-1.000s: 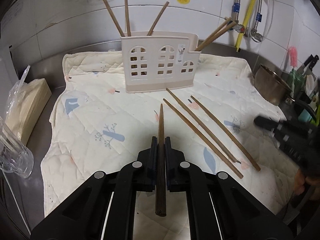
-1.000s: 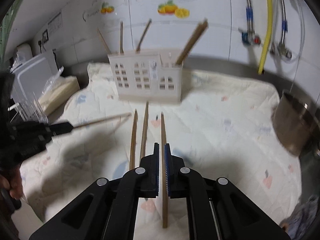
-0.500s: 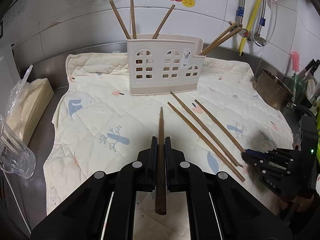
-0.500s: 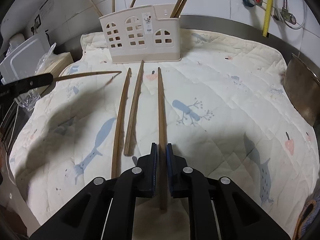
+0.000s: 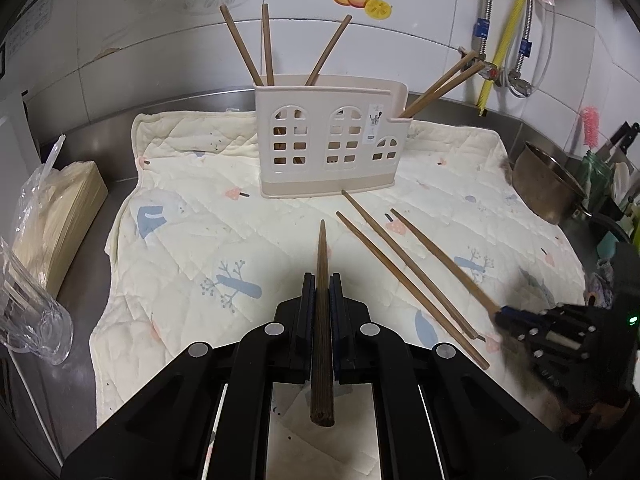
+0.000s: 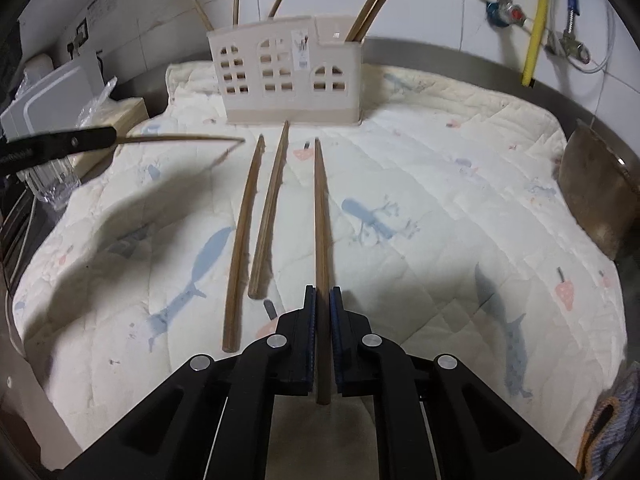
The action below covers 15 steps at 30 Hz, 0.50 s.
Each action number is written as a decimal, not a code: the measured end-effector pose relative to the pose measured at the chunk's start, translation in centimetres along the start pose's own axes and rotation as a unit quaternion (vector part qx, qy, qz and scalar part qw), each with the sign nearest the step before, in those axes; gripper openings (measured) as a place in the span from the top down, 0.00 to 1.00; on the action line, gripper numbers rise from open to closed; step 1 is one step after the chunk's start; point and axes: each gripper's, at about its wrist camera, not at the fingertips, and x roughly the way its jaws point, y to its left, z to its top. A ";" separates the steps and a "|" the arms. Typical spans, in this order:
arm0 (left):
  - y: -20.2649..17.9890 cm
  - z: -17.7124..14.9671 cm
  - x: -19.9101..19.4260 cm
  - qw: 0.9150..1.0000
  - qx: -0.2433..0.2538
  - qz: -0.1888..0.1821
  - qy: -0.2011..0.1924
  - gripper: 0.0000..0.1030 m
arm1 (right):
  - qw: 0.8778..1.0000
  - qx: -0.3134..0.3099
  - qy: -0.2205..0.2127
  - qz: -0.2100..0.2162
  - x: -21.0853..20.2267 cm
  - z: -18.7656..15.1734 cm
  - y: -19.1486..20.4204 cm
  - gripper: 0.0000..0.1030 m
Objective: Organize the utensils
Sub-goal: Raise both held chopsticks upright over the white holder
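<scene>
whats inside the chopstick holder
Five chopsticks stand in the beige holder: three in the taller left part, two leaning out of the lower right part. Their lower ends are mostly hidden behind its walls.

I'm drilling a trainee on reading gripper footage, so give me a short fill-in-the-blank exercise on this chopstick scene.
1. The left gripper is shut on a ____.
2. The right gripper grips the chopstick that lies to the ____ of the two loose chopsticks in its own view.
3. The cream holder stands on a quilted ____.
4. Chopsticks standing in the holder number ____.

Missing words: chopstick; right; cloth; five
</scene>
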 end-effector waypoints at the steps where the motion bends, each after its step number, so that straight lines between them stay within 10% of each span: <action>1: 0.0 0.1 -0.1 1.000 0.001 0.000 -0.001 0.94 | 1.000 0.000 -0.008 0.000 -0.6 0.3 0.0 0.93; 15: 1.1 3.5 -0.2 0.999 -0.003 -0.026 -0.025 0.94 | 0.989 -0.038 -0.143 0.020 -7.5 10.7 0.6 0.93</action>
